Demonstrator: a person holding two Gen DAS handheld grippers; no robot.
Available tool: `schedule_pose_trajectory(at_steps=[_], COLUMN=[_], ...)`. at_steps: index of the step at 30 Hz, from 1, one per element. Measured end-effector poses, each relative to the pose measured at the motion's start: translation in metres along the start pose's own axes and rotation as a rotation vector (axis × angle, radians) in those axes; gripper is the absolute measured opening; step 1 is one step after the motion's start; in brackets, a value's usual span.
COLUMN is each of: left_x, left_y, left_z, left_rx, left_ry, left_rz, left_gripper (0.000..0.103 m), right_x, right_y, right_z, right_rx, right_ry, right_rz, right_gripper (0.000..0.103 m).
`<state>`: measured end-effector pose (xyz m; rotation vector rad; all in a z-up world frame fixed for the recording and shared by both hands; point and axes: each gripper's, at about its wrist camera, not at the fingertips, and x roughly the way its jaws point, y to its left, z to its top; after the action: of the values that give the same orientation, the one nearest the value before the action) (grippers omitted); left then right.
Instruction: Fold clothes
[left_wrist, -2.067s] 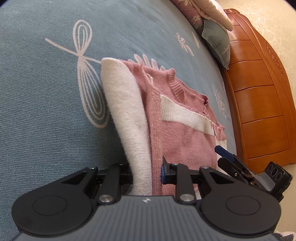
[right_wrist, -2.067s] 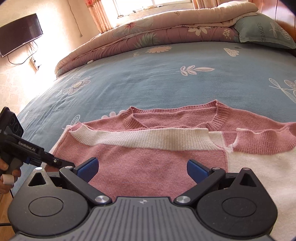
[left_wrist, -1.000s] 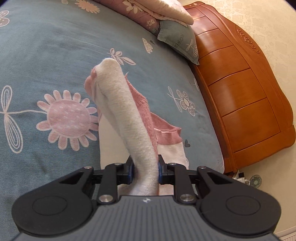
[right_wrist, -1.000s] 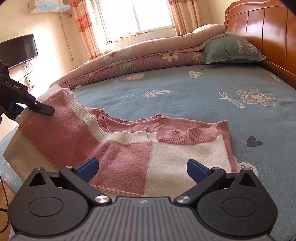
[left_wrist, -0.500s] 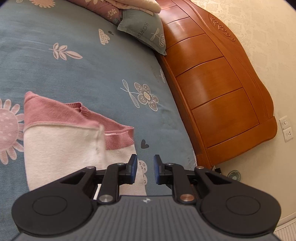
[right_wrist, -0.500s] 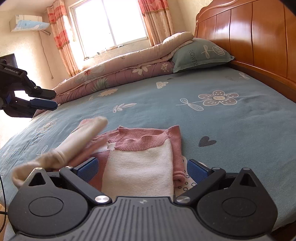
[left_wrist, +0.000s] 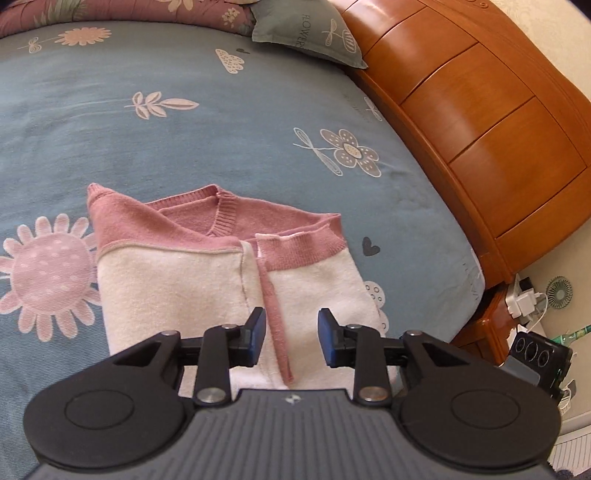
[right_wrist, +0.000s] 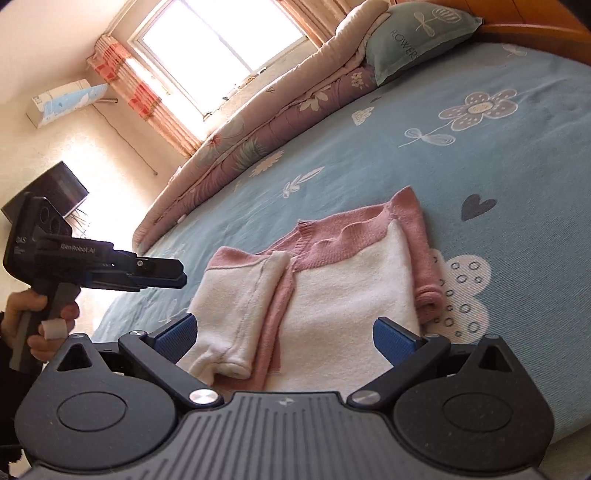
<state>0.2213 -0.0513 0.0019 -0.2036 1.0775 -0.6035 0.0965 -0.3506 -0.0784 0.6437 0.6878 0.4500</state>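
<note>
A pink and cream knit sweater (left_wrist: 207, 266) lies folded on the blue bedspread (left_wrist: 184, 140), neckline away from me, both sides turned in over its middle. My left gripper (left_wrist: 291, 338) hovers above its near edge; the jaws are opening and nothing is between them. In the right wrist view the sweater (right_wrist: 343, 288) lies just beyond my right gripper (right_wrist: 284, 336), which stands wide open over its near hem without touching it. The left gripper (right_wrist: 159, 275) shows there at the left, held by a hand, off the sweater.
A wooden headboard (left_wrist: 480, 122) runs along the right of the bed, with a green pillow (left_wrist: 306, 33) and a rolled quilt (right_wrist: 258, 129) at the far end. A socket strip and small fan (left_wrist: 557, 291) lie on the floor past the bed corner.
The left gripper let go of the cream side panel, which now lies folded flat over the sweater; its jaws widened and it drew back. The right gripper rolled and stayed open.
</note>
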Motion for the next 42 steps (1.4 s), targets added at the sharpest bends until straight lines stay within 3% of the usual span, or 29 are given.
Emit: schedule_pose_trajectory(at_steps=[4, 8, 14, 21, 26, 33, 38, 42], left_x=[-0.012, -0.018, -0.011, 0.003, 0.015, 0.024, 0.034, 0.038], left_y=[0.021, 0.041, 0.071, 0.085, 0.086, 0.08, 0.072, 0.07], left_z=[-0.014, -0.024, -0.033, -0.034, -0.032, -0.029, -0.028, -0.027], left_rx=[-0.01, -0.01, -0.07, -0.099, -0.079, -0.027, 0.028, 0.023], left_ry=[-0.023, -0.049, -0.054, -0.05, -0.034, -0.005, 0.014, 0.013], left_rz=[0.056, 0.136, 0.125, 0.071, 0.069, 0.069, 0.078, 0.085], left_gripper=[0.036, 0.041, 0.041, 0.042, 0.047, 0.051, 0.064, 0.066], right_x=[0.032, 0.064, 0.097, 0.118, 0.132, 0.148, 0.141, 0.147], right_y=[0.003, 0.006, 0.001, -0.002, 0.004, 0.016, -0.006, -0.003], right_z=[0.003, 0.002, -0.003, -0.006, 0.002, 0.01, 0.004, 0.01], right_rx=[0.089, 0.146, 0.237, 0.279, 0.308, 0.24, 0.281, 0.324], right_ry=[0.077, 0.16, 0.234, 0.257, 0.262, 0.284, 0.258, 0.274], right_rz=[0.119, 0.185, 0.207, 0.166, 0.205, 0.252, 0.323, 0.281], right_gripper=[0.103, 0.103, 0.103, 0.103, 0.103, 0.103, 0.103, 0.103])
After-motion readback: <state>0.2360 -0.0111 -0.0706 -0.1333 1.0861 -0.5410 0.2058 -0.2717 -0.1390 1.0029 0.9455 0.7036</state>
